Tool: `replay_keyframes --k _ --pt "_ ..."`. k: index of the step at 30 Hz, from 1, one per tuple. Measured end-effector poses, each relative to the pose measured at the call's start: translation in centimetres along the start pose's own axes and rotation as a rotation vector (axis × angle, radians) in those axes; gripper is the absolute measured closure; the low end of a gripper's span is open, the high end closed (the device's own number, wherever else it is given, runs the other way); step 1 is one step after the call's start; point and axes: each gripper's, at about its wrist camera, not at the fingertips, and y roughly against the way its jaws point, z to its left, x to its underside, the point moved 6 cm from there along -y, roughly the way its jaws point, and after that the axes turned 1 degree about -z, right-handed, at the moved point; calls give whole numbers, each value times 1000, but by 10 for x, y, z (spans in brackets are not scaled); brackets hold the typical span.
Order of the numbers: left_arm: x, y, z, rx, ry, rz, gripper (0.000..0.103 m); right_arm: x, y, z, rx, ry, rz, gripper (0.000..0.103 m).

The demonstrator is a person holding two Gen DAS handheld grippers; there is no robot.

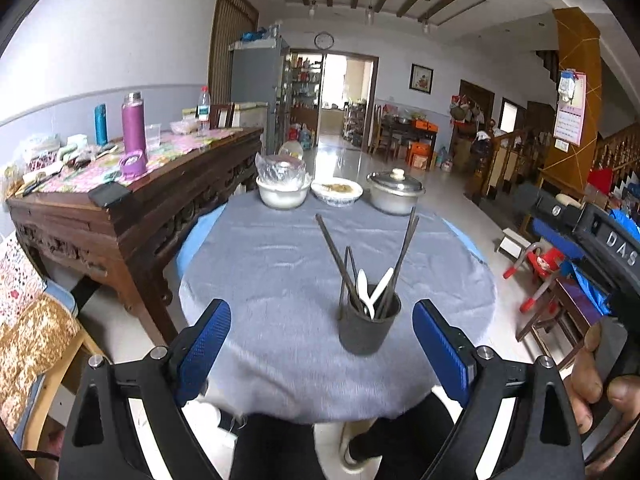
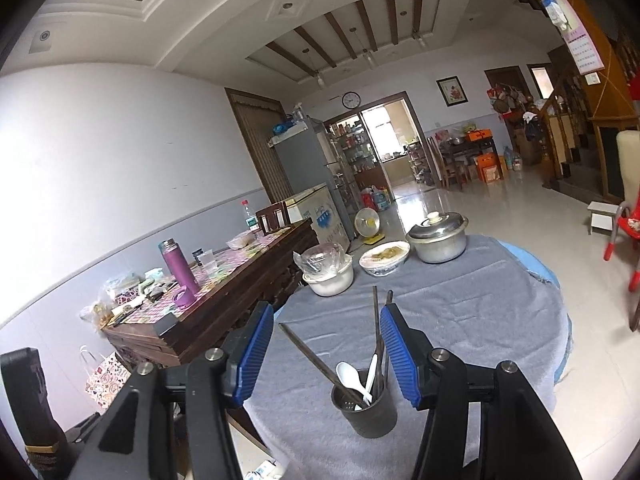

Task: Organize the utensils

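A dark utensil cup (image 1: 368,326) stands near the front of the round table with the grey cloth (image 1: 280,272). It holds several dark chopsticks (image 1: 334,254) and white spoons (image 1: 374,292). My left gripper (image 1: 322,348) is open and empty, held back above the table's near edge, with the cup ahead between its fingers. In the right wrist view the cup (image 2: 366,408) sits low between the blue pads, its chopsticks (image 2: 376,328) and a white spoon (image 2: 350,378) sticking up. My right gripper (image 2: 326,354) is open and empty above it.
At the table's far side stand a white bowl with a plastic bag (image 1: 283,190), a dish of food (image 1: 337,192) and a lidded metal pot (image 1: 396,192). A dark wooden sideboard (image 1: 132,208) with bottles is on the left. A red chair (image 1: 540,272) stands right.
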Motion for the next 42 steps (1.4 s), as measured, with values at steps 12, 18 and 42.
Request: replay_keyframes --k 12,18,42 --pt "18 33 30 -131 -47 -27 10 25 20 11 45 66 44 43" --pt "18 46 54 -270 -102 -79 10 42 15 13 58 102 77 43" --pt "28 60 83 -246 -94 -114 10 49 32 46 2 200 -12 39"
